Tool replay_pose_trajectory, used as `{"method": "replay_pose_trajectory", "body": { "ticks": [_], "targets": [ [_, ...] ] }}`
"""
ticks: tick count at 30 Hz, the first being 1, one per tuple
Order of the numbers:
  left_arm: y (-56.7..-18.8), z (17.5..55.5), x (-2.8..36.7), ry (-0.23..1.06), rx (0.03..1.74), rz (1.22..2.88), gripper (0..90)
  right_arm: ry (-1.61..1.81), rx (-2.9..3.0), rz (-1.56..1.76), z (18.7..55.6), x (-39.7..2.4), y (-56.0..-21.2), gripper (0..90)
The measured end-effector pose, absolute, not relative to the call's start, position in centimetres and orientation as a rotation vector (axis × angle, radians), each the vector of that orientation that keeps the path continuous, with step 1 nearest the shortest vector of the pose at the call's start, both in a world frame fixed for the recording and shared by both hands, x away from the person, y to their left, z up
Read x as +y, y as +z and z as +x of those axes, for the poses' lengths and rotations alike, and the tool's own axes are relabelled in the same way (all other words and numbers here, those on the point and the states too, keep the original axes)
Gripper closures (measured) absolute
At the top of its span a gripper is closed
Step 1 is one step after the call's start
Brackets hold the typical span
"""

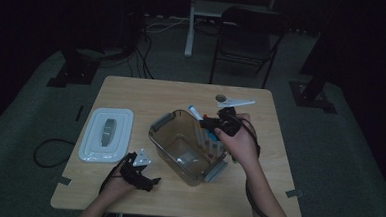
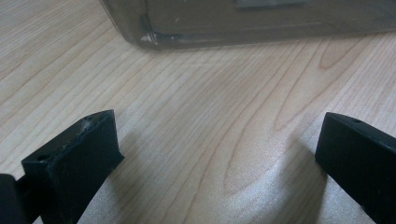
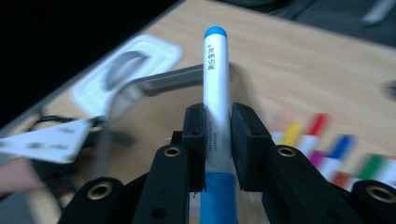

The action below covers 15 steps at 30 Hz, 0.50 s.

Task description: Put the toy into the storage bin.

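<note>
I have my right gripper (image 3: 218, 123) clamped on a white marker with a blue cap (image 3: 215, 93); in the right gripper view the two black pads press on its barrel from either side, and the marker runs up the middle of the frame with its blue tip near the top edge. In the high view that gripper (image 1: 211, 122) sits just right of centre, over the far right edge of the clear plastic container (image 1: 179, 148), and the marker (image 1: 195, 112) pokes out toward the upper left of it. The rest of the coloured markers (image 1: 211, 142) lie on the table just beside the container's right wall; in the right gripper view they show as a blurred row (image 3: 327, 144) at the lower right.

My left gripper (image 1: 147, 180) rests low in the lower left part of the high view, near the container's near left corner. In the left gripper view its jaws stand wide apart over bare wooden table (image 2: 201, 130), with nothing between them, and the container's bottom edge (image 2: 243, 28) crosses the top of the frame.

The white lid (image 1: 106, 134) lies flat at the left of the table, well apart from the container. A small round dark object (image 1: 221, 97) sits near the table's far edge.
</note>
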<state>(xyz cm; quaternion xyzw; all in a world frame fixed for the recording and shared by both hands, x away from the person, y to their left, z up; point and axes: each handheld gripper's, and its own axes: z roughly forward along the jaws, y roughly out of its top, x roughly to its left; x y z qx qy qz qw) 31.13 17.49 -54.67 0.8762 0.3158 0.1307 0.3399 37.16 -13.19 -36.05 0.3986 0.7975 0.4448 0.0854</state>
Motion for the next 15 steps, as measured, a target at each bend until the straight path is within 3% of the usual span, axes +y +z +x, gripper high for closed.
{"method": "replay_pose_trajectory", "body": {
  "ticks": [15],
  "targets": [
    [-54.7,31.1,17.5,0.343,0.823,2.282,0.4,1.119,2.744,1.097,37.9,-4.6,-41.3,76.6]
  ]
}}
